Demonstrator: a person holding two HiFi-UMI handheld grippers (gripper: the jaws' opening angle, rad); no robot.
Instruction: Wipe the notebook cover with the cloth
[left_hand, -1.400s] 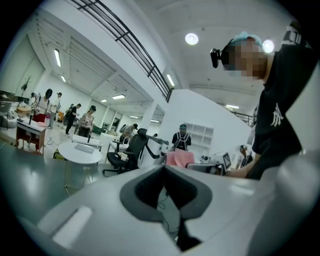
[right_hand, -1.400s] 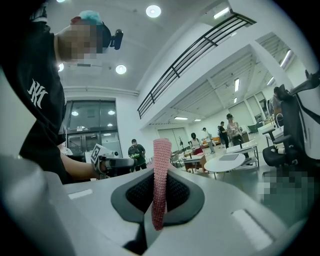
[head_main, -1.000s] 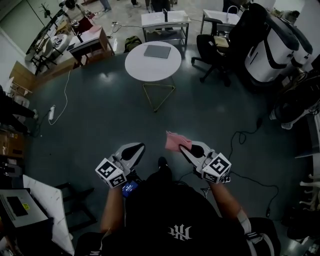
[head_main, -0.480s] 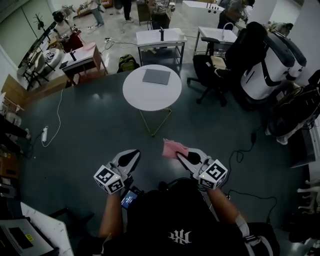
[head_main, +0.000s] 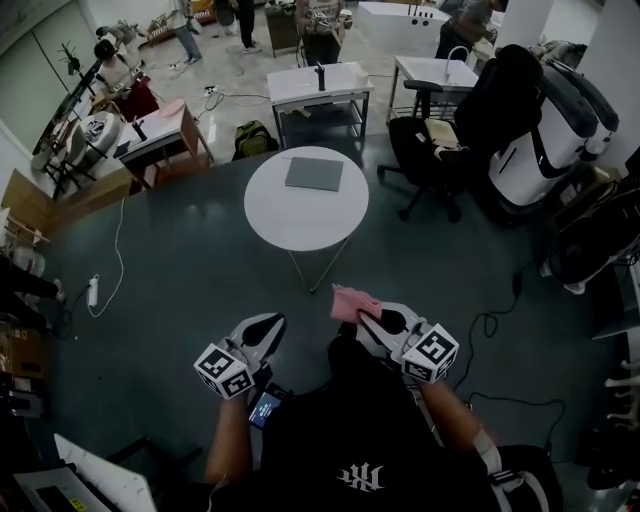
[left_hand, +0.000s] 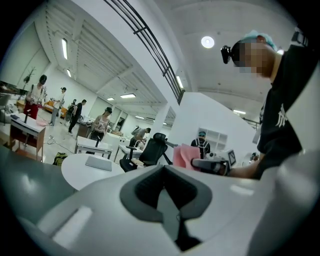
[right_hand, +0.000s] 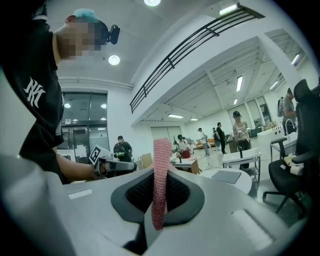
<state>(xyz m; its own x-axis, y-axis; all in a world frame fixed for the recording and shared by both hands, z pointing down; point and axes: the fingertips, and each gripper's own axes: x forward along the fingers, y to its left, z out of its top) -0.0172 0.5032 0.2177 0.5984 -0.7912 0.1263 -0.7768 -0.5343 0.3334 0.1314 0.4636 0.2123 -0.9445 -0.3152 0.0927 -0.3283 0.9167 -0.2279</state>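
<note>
Right gripper (head_main: 366, 320), lower centre-right of the head view: my jaws are clamped on the pink cloth (head_main: 352, 300), which stands edge-on between them and pokes out past the tips. Left gripper (head_main: 270, 324), lower centre-left: my jaws are together, nothing between them. The grey notebook (head_main: 314, 173) lies flat on the far half of the round white table (head_main: 300, 225), upper centre, well apart from both pairs of jaws.

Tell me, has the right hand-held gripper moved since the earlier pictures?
Yes. The right hand-held gripper, shut on the pink cloth, has come nearer to the round white table bearing the notebook; less floor shows between them.
</note>
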